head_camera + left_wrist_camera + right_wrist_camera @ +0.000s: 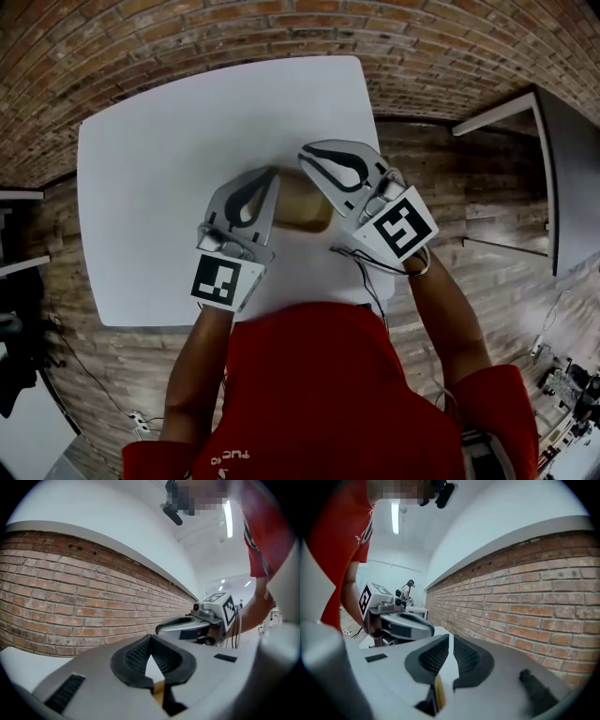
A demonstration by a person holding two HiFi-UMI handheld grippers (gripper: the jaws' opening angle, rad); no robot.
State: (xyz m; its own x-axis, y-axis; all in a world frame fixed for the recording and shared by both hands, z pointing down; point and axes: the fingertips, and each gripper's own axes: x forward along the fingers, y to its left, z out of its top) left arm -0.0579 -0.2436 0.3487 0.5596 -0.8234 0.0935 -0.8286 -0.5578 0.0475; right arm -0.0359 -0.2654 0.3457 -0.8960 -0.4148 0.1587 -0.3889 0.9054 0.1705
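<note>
- While the left gripper [150, 641] is pointing toward the brick wall [70, 602], its jaws are meeting at the tips. They are pinching the edge of a tan piece [159, 692] deep between the black pads [133, 656].
- The right gripper [451, 641] is showing its jaws narrow, with only a thin slit between the pads. The thin edge of the same tan piece is sitting at the root of that slit, against one pad.
- From the head view, the tan piece is lying flat between the two grippers, over the near right part of the white table [169, 141]. Whether it is resting on the tabletop cannot be told.
- The left gripper is taking the piece's left edge, and the right gripper is taking its upper right edge. Their tips are angling toward each other and are near one another.
- A black cable [361, 267] is trailing from the right gripper across the table's near edge.
- The person's red shirt [328, 394] is filling the space just below that edge.
- A second, dark-topped table [572, 169] is standing well apart on the right.
</note>
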